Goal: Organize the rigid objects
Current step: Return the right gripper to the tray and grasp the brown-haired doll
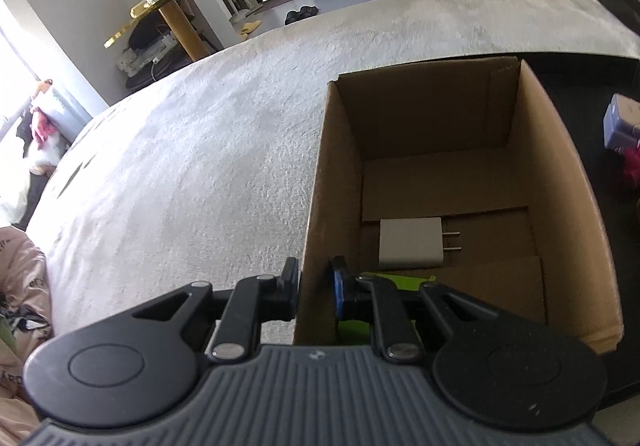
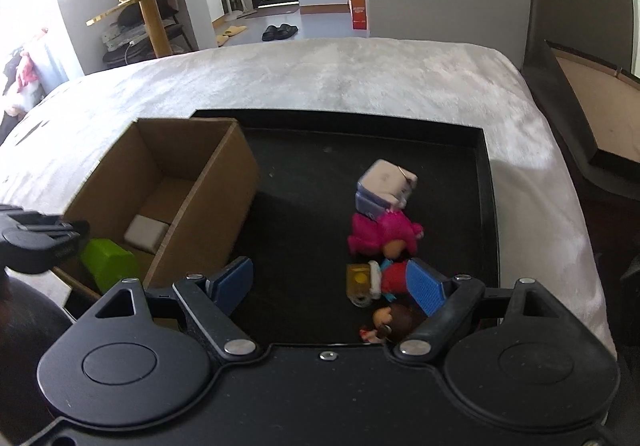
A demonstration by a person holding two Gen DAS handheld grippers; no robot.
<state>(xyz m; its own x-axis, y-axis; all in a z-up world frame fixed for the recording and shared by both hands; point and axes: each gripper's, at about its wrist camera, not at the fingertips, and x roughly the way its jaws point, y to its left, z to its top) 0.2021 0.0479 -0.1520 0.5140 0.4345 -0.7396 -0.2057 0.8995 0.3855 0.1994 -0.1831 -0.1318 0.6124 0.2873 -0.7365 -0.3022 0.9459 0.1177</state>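
While the left gripper (image 1: 316, 288) pinches the box (image 1: 320, 206) wall, the right gripper (image 2: 332, 282) alone shows toys (image 2: 384, 238), jaws apart.

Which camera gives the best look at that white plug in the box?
The left wrist view: the white charger lies on the cardboard box floor, prongs showing. The right wrist view shows only its pale top, blurred, prongs hidden behind the box wall.
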